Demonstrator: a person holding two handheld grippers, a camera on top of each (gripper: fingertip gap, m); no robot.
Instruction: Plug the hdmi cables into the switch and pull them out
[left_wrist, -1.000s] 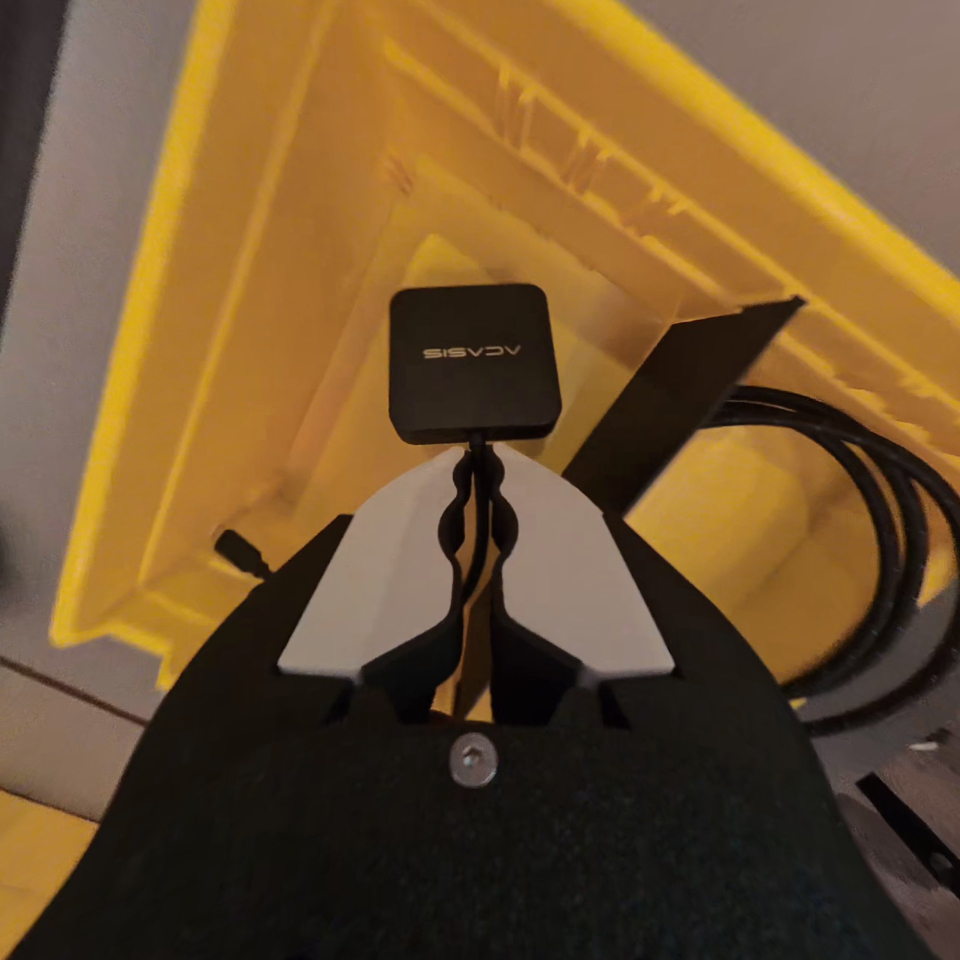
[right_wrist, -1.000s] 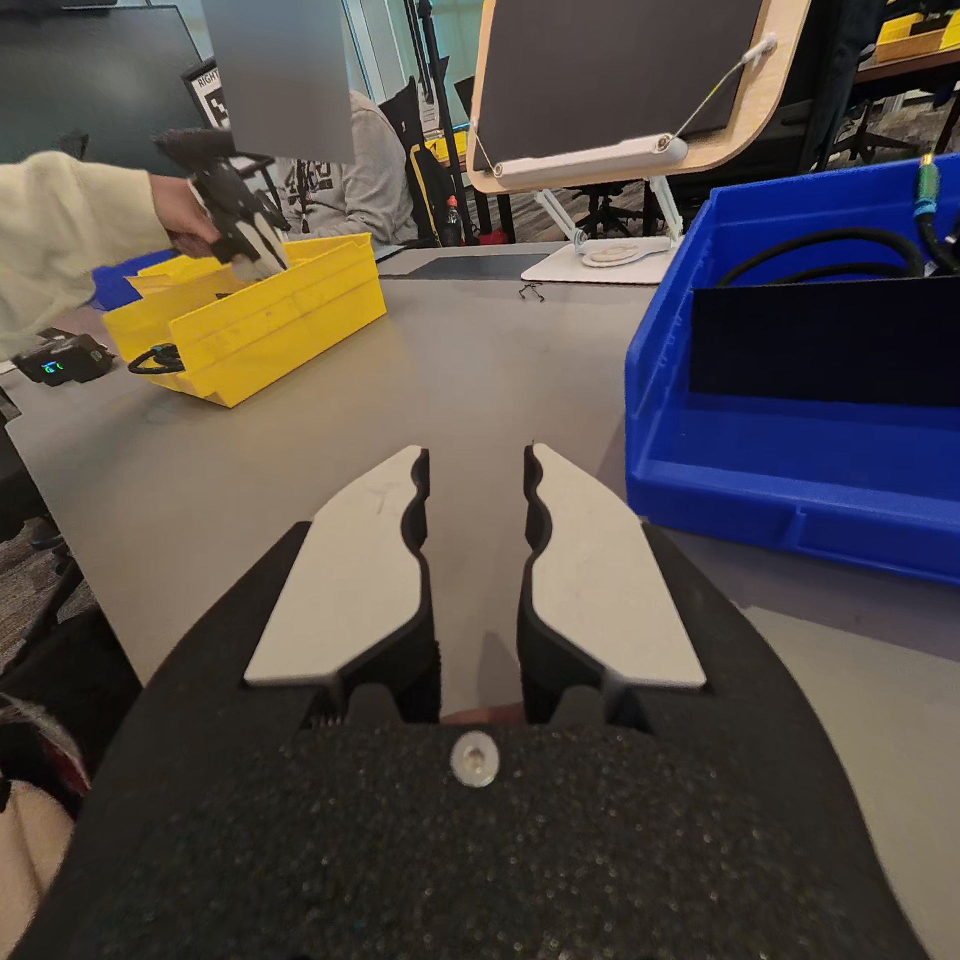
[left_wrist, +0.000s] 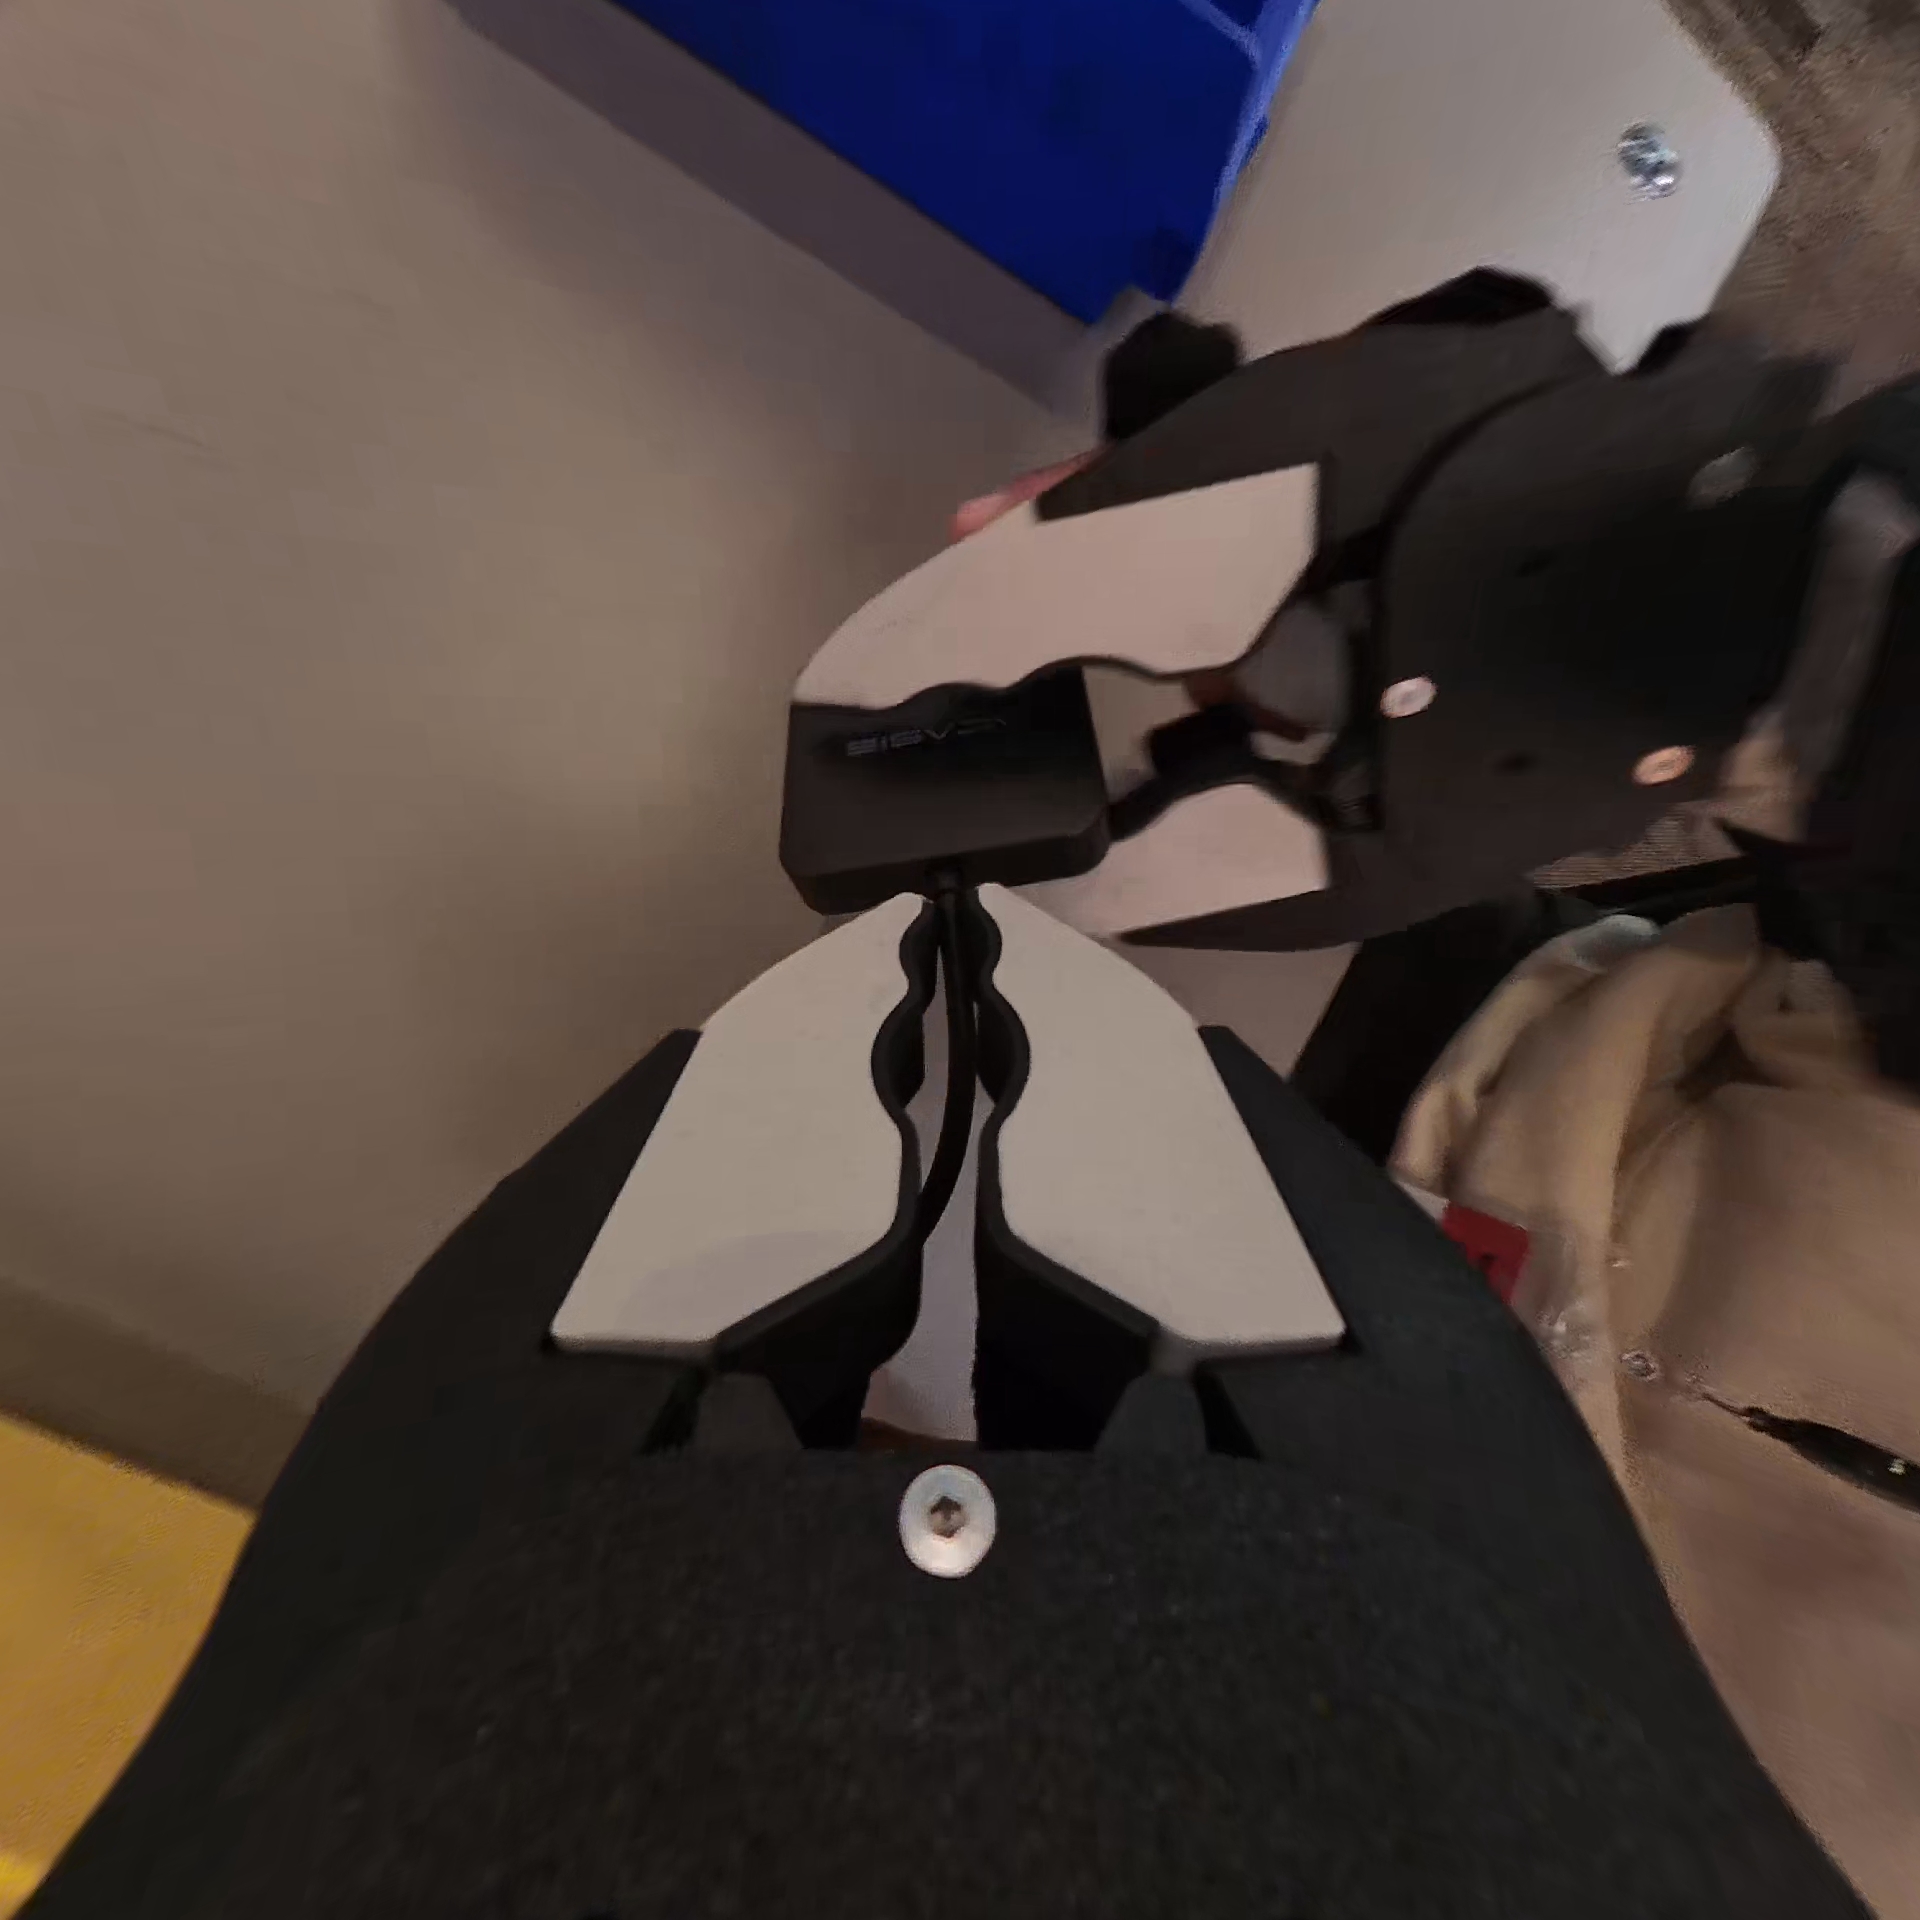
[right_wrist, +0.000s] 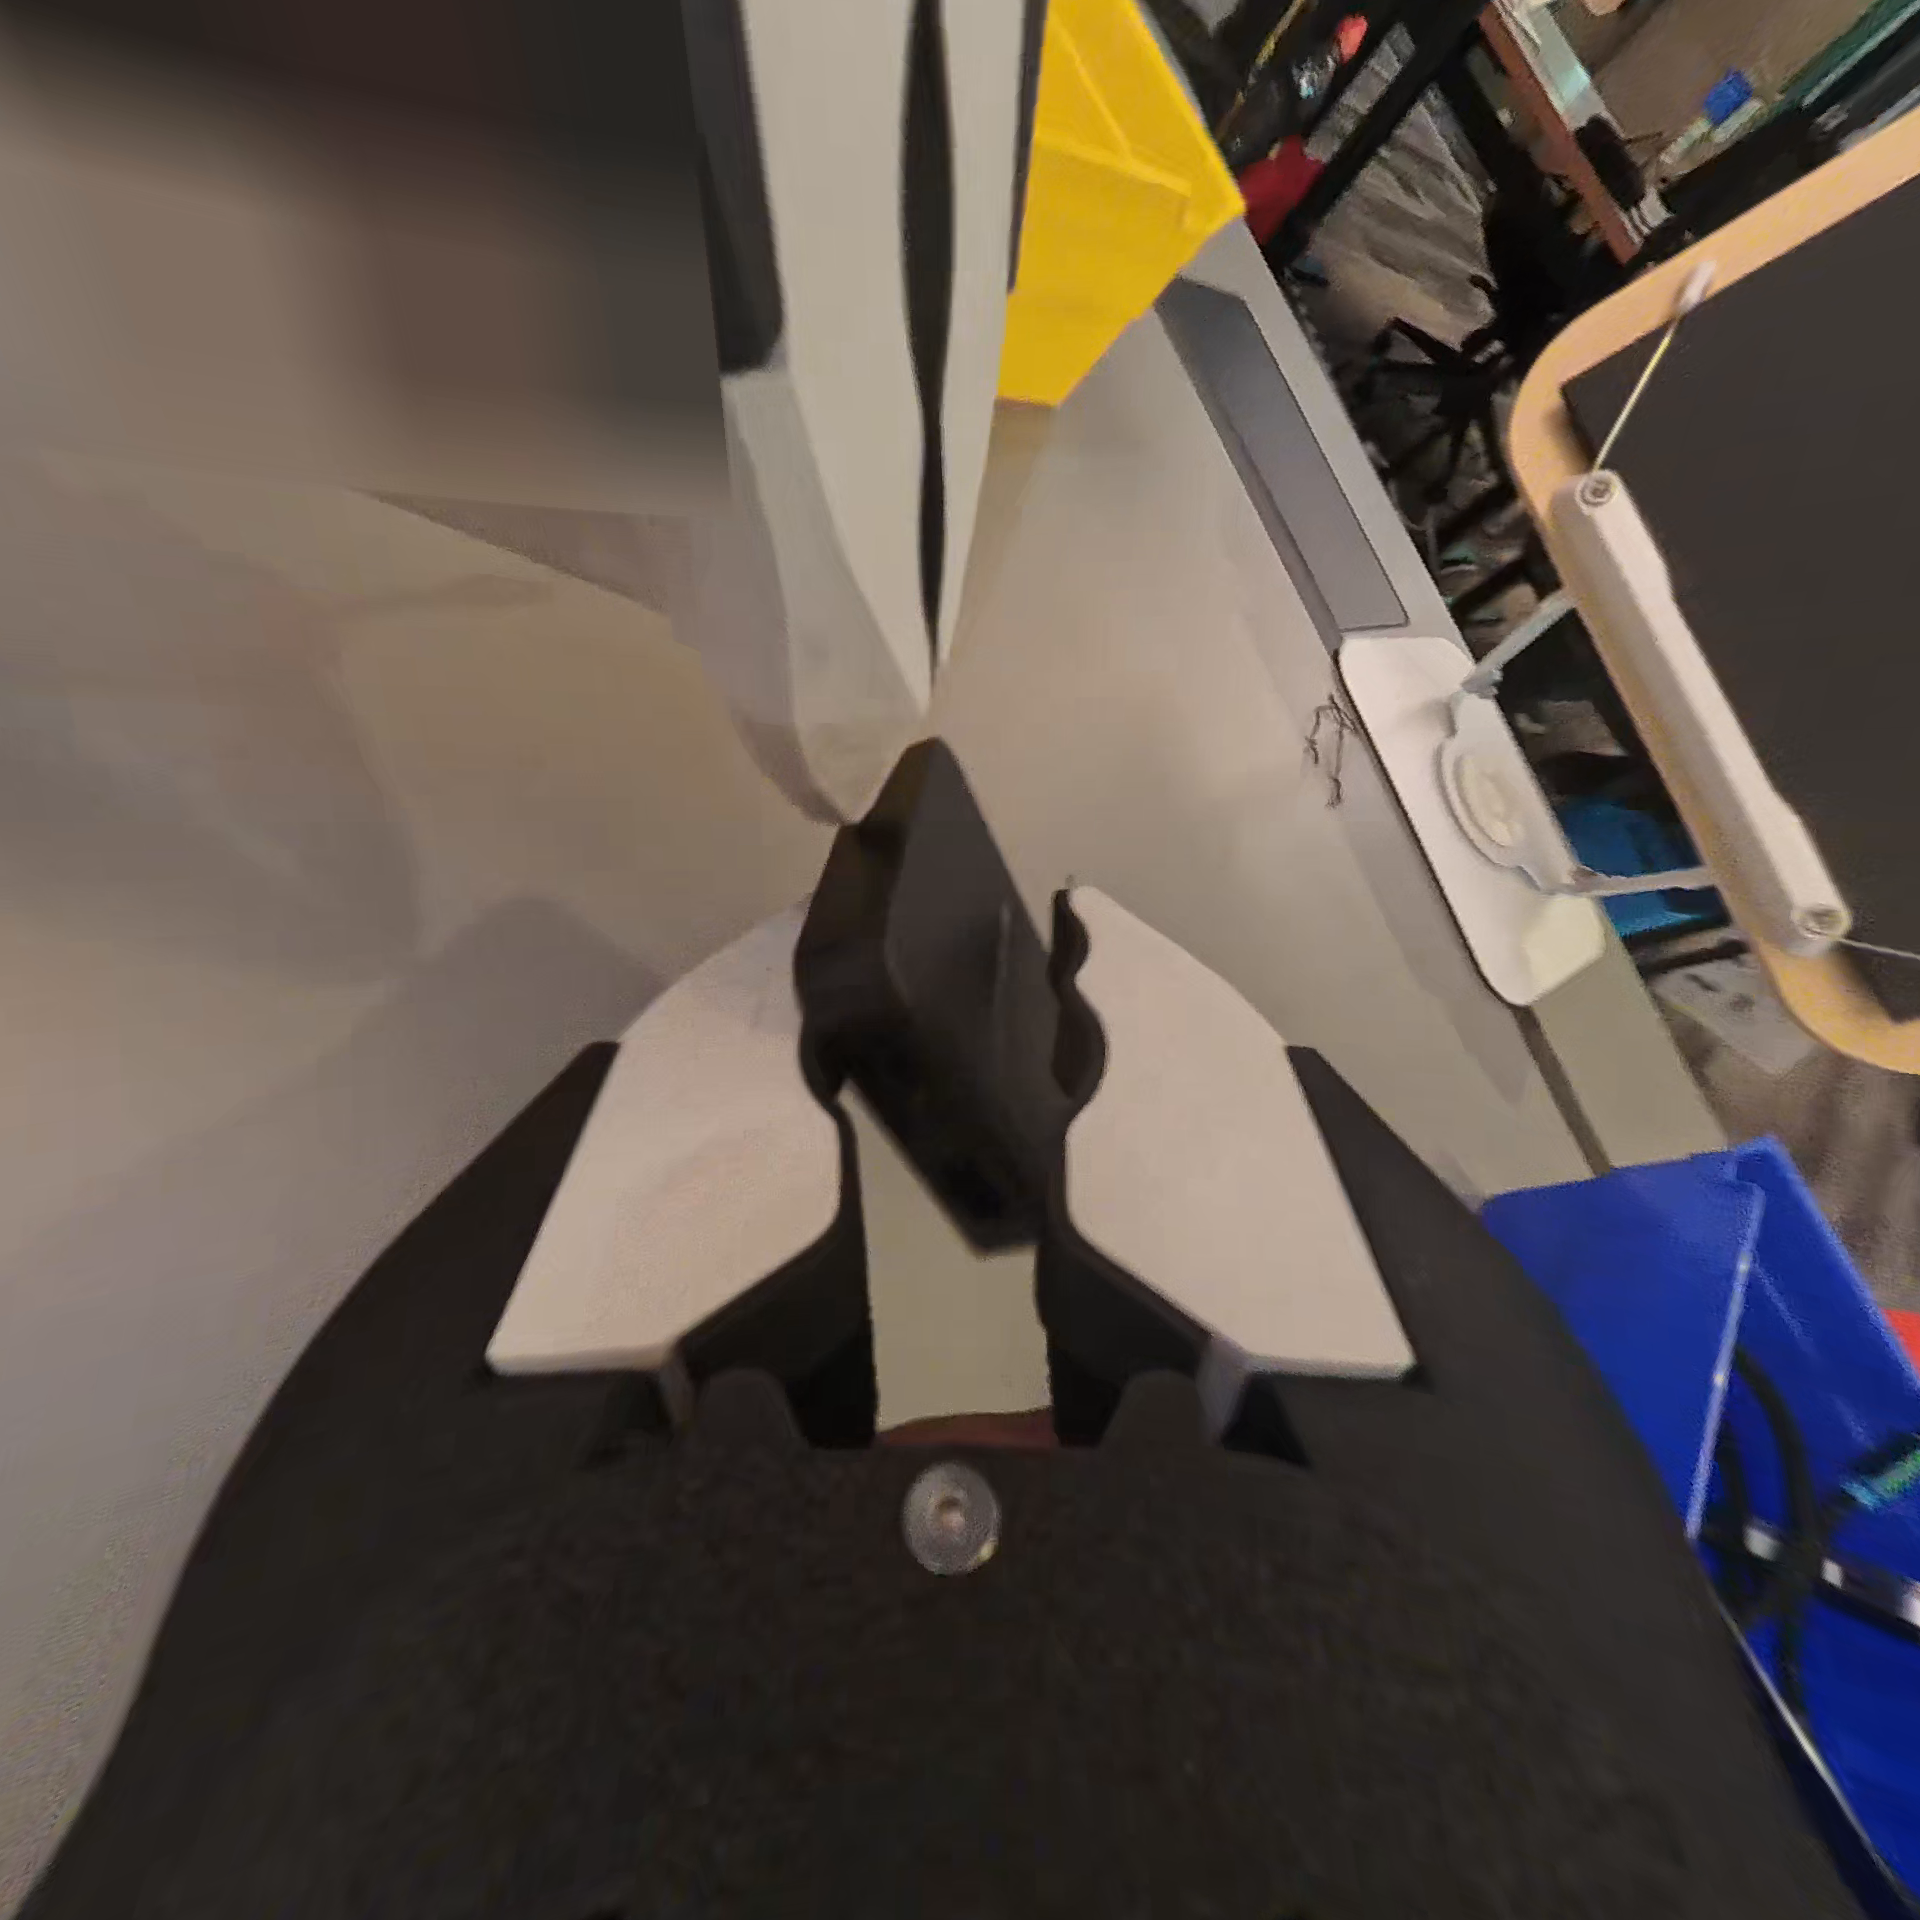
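Observation:
The switch (left_wrist: 940, 790) is a small flat black square box with a thin black cable from its near edge. My left gripper (left_wrist: 951, 899) is shut on that cable just below the box and holds it in the air over the grey table (left_wrist: 364, 623). My right gripper (right_wrist: 935, 914) is open, and the switch (right_wrist: 935, 1018) sits tilted between its two fingers. In the left wrist view the right gripper's fingers (left_wrist: 1060, 582) come in from the right, one above and one below the box. The left gripper (right_wrist: 894, 769) hangs down from the top of the right wrist view. No HDMI plug shows clearly.
A blue bin (right_wrist: 1662, 1351) holding dark cables (right_wrist: 1787, 1538) stands at the lower right; it also shows in the left wrist view (left_wrist: 987, 125). A yellow bin (right_wrist: 1101, 177) sits behind the left gripper. A white stand (right_wrist: 1507, 831) carries a wood-framed board. A beige sleeve (left_wrist: 1610, 1195) is at right. About 4 centimeters separates my left fingertips from my right.
My left gripper has carried the switch out of the yellow bin to above the table. My right gripper has moved in from the table front, and its fingers now straddle the switch.

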